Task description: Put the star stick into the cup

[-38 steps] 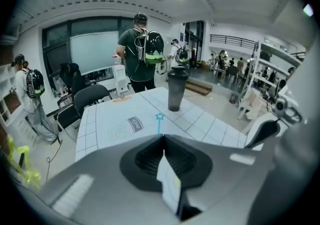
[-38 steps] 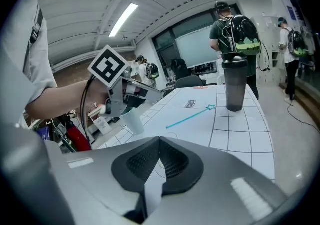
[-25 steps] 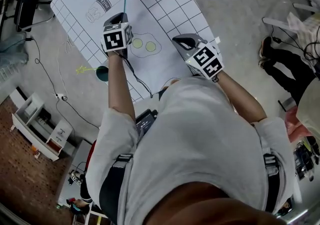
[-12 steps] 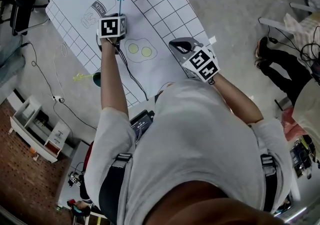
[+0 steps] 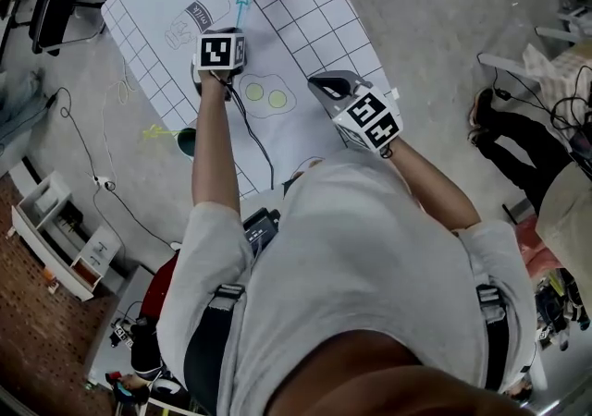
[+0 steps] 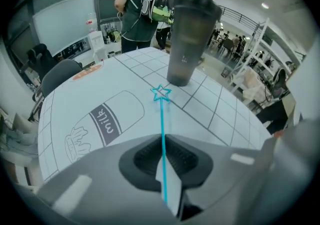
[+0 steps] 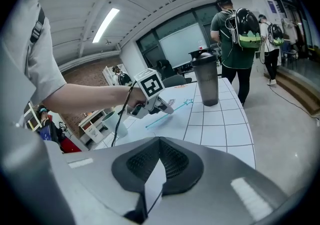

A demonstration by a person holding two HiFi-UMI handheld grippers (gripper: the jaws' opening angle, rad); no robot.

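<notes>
**A:** Where is the star stick at this moment?

**B:** It is in the left gripper (image 6: 162, 156), whose jaws are closed on the shaft of the star stick (image 6: 162, 119). The star end points toward the far end of the desk (image 5: 314, 26), where the cup (image 6: 190, 39) stands. The star is low, close over the desk and just short of the cup's foot, well below its rim.

**A:** And the other side?

**B:** The right gripper (image 7: 150, 189) hangs over the near right part of the desk. Its jaws are together with nothing between them, so it is no help for now.

**A:** What could go wrong from here?

**B:** Several things, I'd say. The cup is tall and narrow and nothing steadies it. If the stick goes forward at this height, the star could push the wall and tip the cup or slide it off the far edge.

**A:** So it needs lifting first.

**B:** Yes, and tilting star-down or tail-down over the mouth. The shaft is thin and only pinched at one spot, so it may swivel between the jaws during that turn. The aim would then be off.

**A:** Anything about the cup's top?

**B:** It seems to carry a lid piece, and I cannot tell how much of the mouth is free. The star is wider than the shaft, so it might catch there.
</notes>
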